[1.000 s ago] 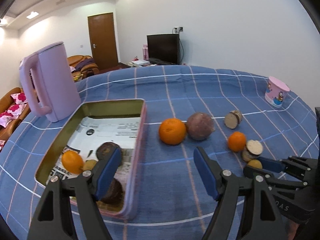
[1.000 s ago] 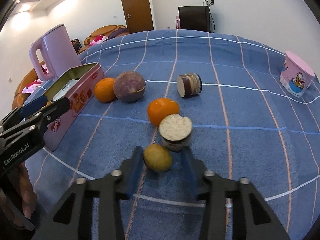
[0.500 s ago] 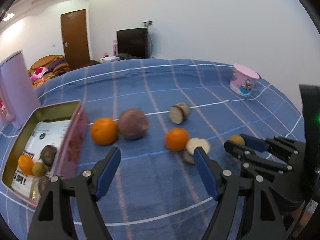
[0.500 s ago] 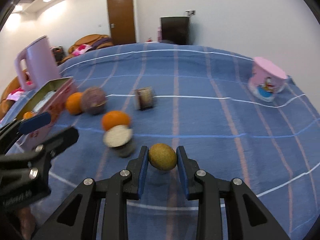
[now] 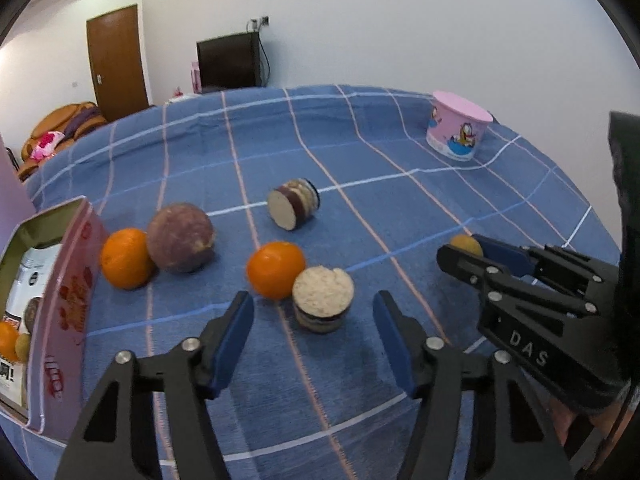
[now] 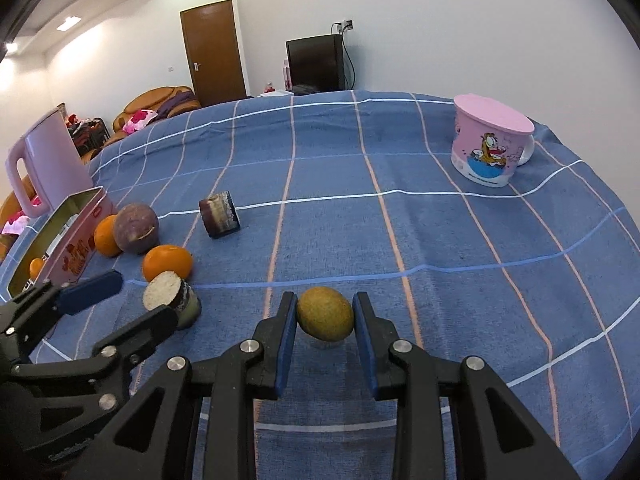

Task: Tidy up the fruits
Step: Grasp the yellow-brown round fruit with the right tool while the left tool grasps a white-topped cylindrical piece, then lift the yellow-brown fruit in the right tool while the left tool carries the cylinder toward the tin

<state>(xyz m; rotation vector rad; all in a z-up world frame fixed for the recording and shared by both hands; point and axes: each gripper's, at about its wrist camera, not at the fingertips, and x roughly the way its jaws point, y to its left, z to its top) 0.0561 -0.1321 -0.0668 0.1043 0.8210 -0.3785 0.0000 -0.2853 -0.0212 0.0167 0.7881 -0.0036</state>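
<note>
My right gripper (image 6: pixel 325 314) is shut on a small yellow-green fruit (image 6: pixel 325 313), held just above the blue cloth; it also shows in the left wrist view (image 5: pixel 464 245). My left gripper (image 5: pixel 314 330) is open and empty, just in front of a cut yam piece (image 5: pixel 322 298) standing on end. An orange (image 5: pixel 275 269) touches that piece. Further left lie a round purple fruit (image 5: pixel 180 237) and a second orange (image 5: pixel 126 258), beside the pink tin (image 5: pixel 66 304) that holds several fruits.
Another cut yam piece (image 5: pixel 294 209) lies on its side mid-table. A pink lidded cartoon mug (image 6: pixel 489 145) stands at the far right. A pink kettle (image 6: pixel 44 164) stands behind the tin at the left. The table edge curves close on the right.
My right gripper has closed on the small yellow-green fruit and lifted it to the right. My left gripper has swung right from the tin to the cut yam piece.
</note>
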